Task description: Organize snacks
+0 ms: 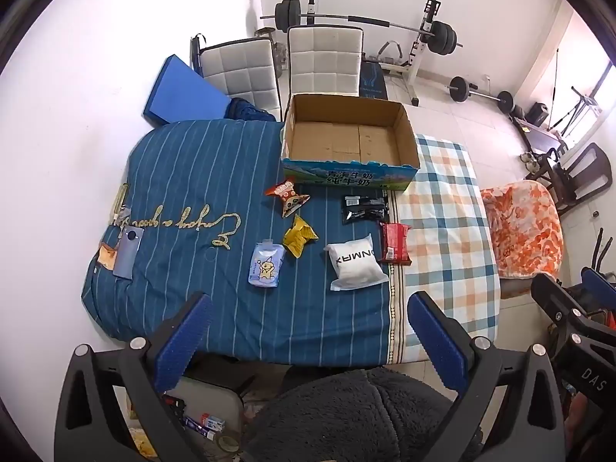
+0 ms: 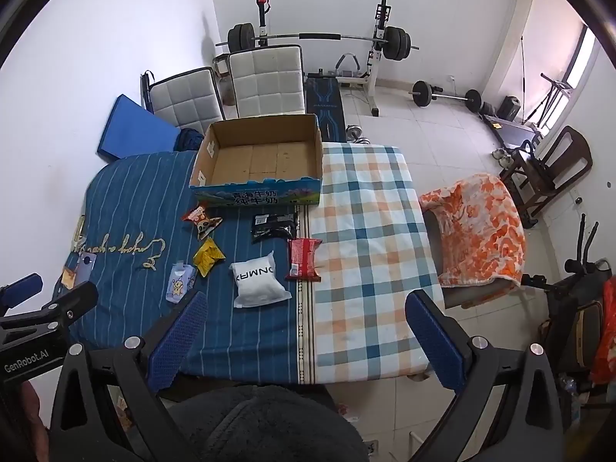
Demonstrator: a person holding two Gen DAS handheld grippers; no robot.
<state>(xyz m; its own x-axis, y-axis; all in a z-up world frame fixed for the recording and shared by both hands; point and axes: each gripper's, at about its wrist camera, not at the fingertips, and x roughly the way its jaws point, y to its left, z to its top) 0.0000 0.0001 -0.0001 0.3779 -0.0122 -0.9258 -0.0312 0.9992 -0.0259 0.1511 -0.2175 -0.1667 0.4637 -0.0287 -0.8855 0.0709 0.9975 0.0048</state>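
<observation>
An empty cardboard box (image 1: 348, 142) (image 2: 260, 159) stands at the far side of the cloth-covered table. In front of it lie several snack packs: an orange cartoon pack (image 1: 288, 196) (image 2: 201, 220), a yellow pack (image 1: 299, 235) (image 2: 208, 256), a pale blue pouch (image 1: 265, 265) (image 2: 179, 283), a black pack (image 1: 365, 208) (image 2: 272, 225), a white pack (image 1: 356, 263) (image 2: 258, 279) and a red pack (image 1: 395, 242) (image 2: 304, 260). My left gripper (image 1: 312, 304) hangs open above the table's near edge. My right gripper (image 2: 306, 300) is open too, high over the near edge, holding nothing.
A phone (image 1: 129, 246) lies at the table's left edge. Two white chairs (image 1: 325, 61) stand behind the box, with a barbell rack (image 1: 369, 23) beyond. A chair under an orange blanket (image 2: 477, 231) sits to the right. A dark fleece sleeve (image 1: 346, 415) fills the bottom.
</observation>
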